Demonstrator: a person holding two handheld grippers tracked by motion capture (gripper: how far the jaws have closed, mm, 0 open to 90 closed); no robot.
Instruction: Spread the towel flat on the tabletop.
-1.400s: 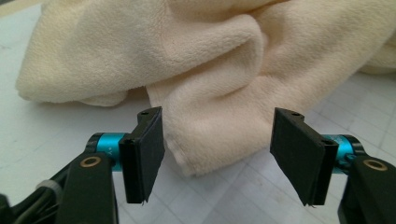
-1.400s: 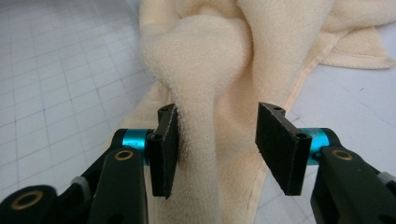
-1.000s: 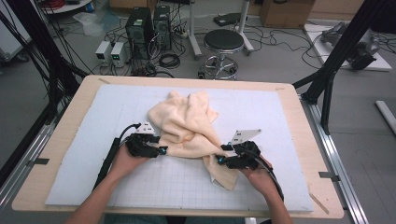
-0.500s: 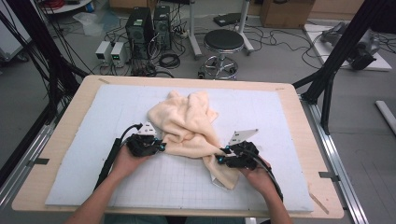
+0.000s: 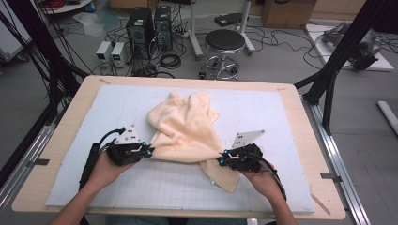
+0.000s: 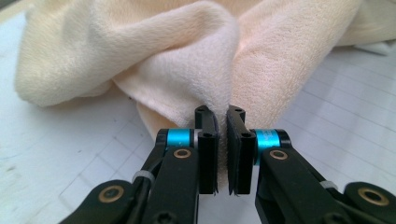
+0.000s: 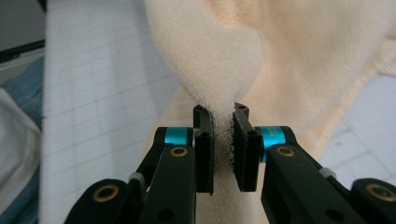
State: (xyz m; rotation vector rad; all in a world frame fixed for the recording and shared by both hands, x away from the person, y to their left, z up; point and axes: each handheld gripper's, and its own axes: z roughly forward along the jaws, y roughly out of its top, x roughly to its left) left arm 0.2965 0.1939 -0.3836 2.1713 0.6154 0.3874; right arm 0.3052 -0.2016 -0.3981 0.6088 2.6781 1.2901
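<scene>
Pinching cream towel (image 5: 185, 129) folds near the table's (image 5: 56, 154) front edge: left gripper (image 6: 222, 135) and right gripper (image 7: 223, 135), jaws just closed. Seen from above, spread between both; pressed folds plain close up. Towel's underside hidden.

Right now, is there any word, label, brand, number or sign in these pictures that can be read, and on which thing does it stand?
No readable text anywhere.
The cream towel, the gridded mat and both grippers' jaws carry no writing.
The two small boxes on the floor show lit displays, too small and blurred to read.
</scene>
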